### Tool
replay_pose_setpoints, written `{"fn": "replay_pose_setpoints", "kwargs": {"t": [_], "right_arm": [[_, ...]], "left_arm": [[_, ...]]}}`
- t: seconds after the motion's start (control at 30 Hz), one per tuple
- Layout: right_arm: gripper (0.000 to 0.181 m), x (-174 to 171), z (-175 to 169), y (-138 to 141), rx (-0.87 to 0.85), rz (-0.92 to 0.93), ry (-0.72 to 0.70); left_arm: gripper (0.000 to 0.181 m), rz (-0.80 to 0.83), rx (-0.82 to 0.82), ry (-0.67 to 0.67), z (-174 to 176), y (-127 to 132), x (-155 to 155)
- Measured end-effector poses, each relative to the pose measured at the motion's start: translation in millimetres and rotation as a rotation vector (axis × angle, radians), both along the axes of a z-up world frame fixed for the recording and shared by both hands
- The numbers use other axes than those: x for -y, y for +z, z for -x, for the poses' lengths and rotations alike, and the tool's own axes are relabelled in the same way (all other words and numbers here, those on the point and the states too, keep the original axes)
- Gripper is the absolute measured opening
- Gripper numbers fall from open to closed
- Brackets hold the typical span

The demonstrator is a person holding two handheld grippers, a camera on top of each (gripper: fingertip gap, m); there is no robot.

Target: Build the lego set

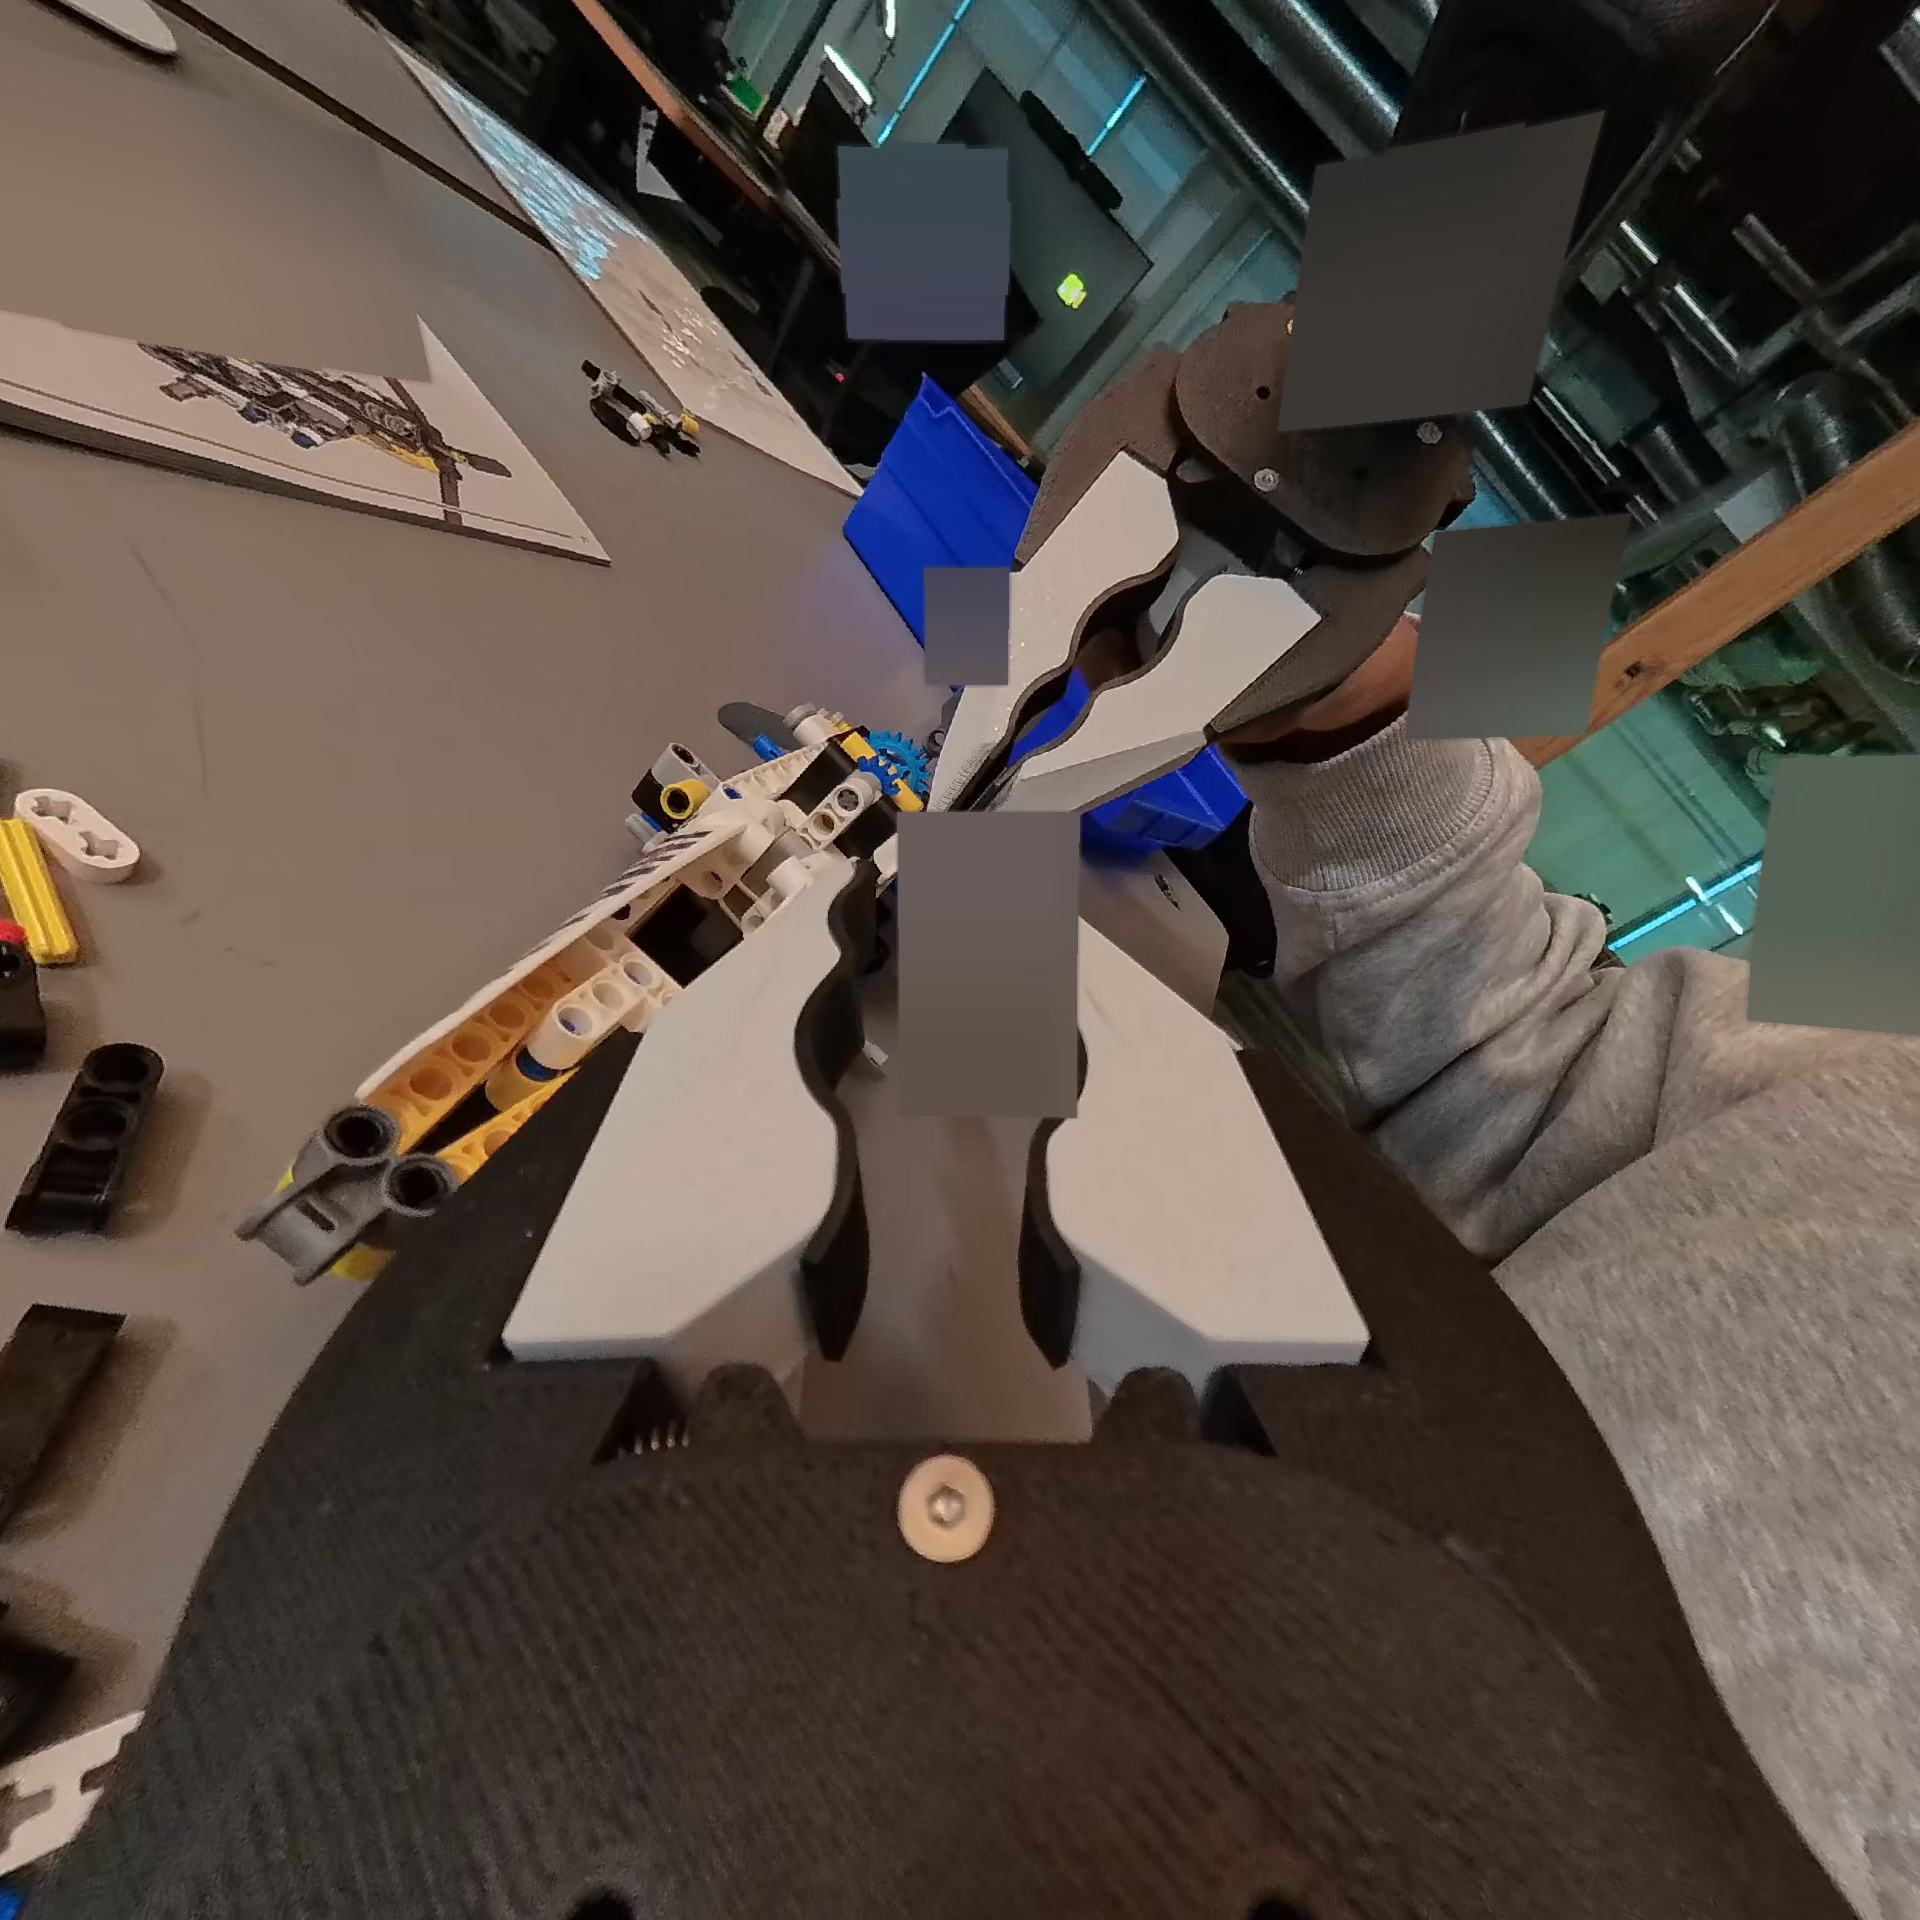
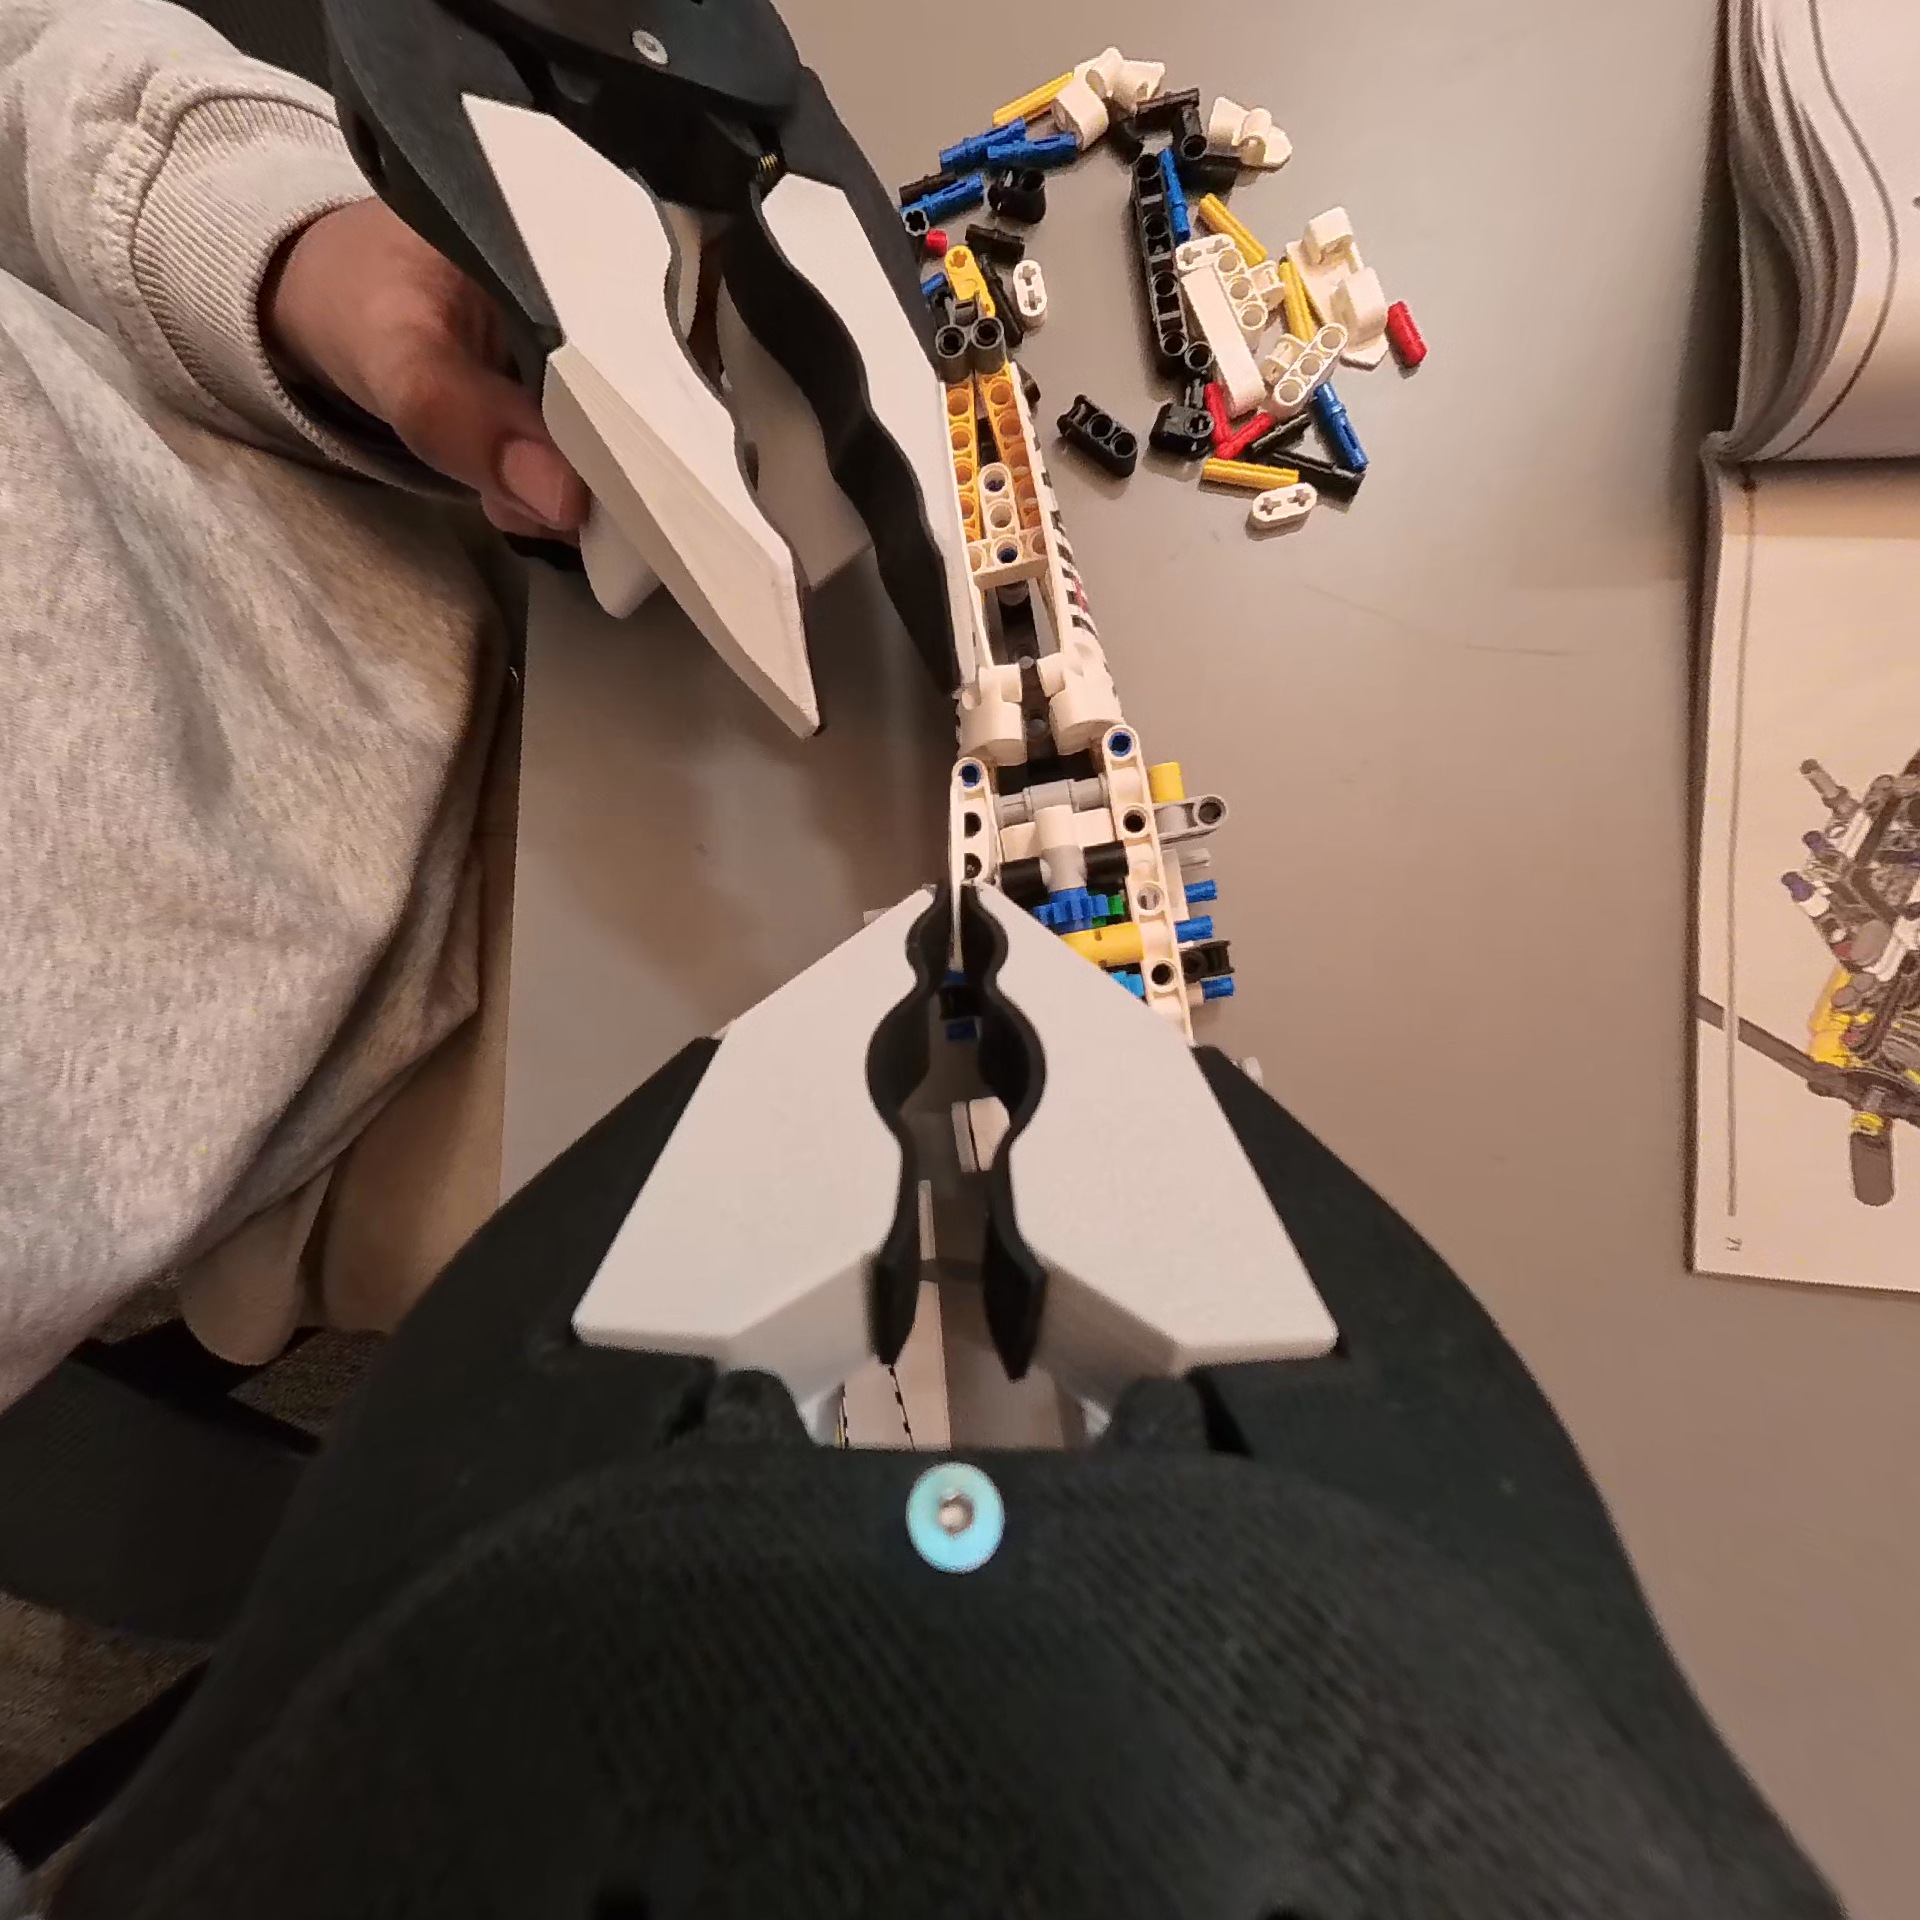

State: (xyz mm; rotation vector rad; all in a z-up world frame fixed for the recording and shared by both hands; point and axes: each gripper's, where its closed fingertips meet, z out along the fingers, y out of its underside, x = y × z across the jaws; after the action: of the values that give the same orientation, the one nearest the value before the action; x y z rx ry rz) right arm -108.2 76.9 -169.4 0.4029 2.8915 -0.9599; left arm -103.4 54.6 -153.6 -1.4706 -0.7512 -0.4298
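Note:
A long white, yellow and black lego model (image 2: 1049, 810) lies on the grey table; it also shows in the left wrist view (image 1: 665, 935). My right gripper (image 2: 956, 896) is shut on a thin white edge at the model's near end, by the blue gears. It shows in the left wrist view (image 1: 956, 800) pinching that same end. My left gripper (image 1: 977, 914) is open, its left finger against the model's side and its tips hidden by a patch. In the right wrist view the left gripper (image 2: 873, 696) stands beside the model's middle, and the model is not between its fingers.
A pile of loose lego pieces (image 2: 1195, 291) lies past the model; a few pieces (image 1: 83, 1132) show at the left. An open instruction booklet (image 2: 1808, 935) lies to the right. A blue bin (image 1: 935, 499) and a small sub-assembly (image 1: 639, 410) stand farther off. The table edge (image 2: 509, 935) is close by. Both grippers' tips are close together, under 4 cm apart.

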Motion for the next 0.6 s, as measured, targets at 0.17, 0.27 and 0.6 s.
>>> {"fn": "replay_pose_setpoints", "kwargs": {"t": [0.17,0.27,0.6], "right_arm": [[0.0,7.1,-3.3,4.3,0.028,0.032,0.008],[0.0,8.9,0.3,3.9,0.032,0.028,-0.012],[0.0,12.2,3.4,2.4,0.084,0.006,-0.005]], "left_arm": [[0.024,0.001,0.001,-0.001,-0.1,-0.2,-0.1],[0.023,0.001,0.001,-0.001,0.0,-0.2,-0.2],[0.024,0.002,0.004,0.001,0.4,-0.6,-0.3]]}}
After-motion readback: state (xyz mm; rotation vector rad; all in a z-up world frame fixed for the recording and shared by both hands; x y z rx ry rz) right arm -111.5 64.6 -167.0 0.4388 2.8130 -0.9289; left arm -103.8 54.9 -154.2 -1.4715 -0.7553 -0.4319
